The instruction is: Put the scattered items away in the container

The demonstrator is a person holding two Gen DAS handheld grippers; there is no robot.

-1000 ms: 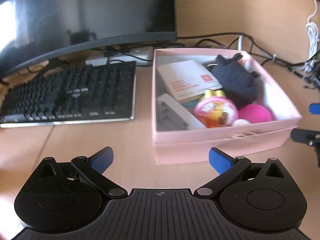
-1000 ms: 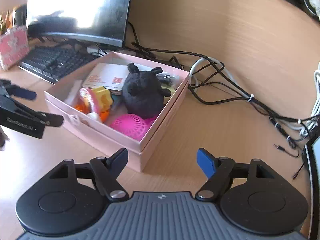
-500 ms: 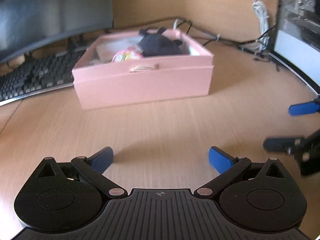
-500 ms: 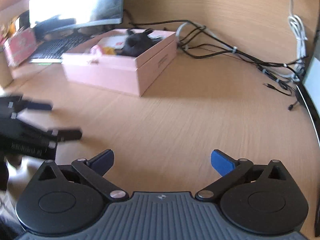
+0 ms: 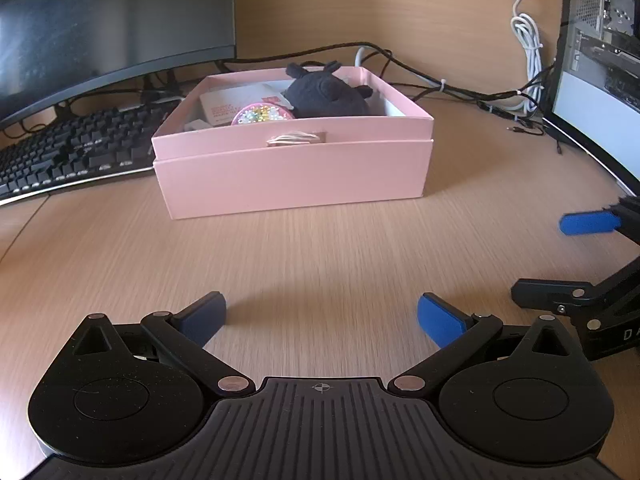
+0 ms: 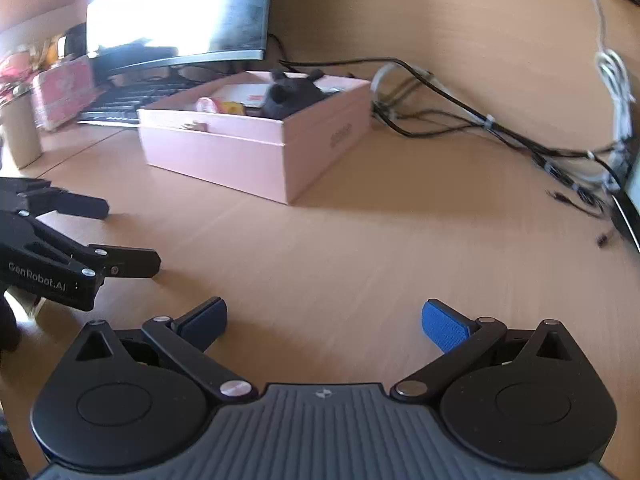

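1 pink box, 2 claws, 2 monitors, 1 kbd.

Your bench has a pale wood-grain surface, smooth and matt, and the wall panel behind it has the same wood look. The pink box looks like matt card with clean, flat sides. Inside it, a dark plush toy looks soft and fuzzy, like cloth, beside a glossy pink plastic lid. Your left gripper is matt black plastic with small shiny metal rivets and blue textured pads. The monitor screen is glossy and reflective. The keyboard has matt black keys.
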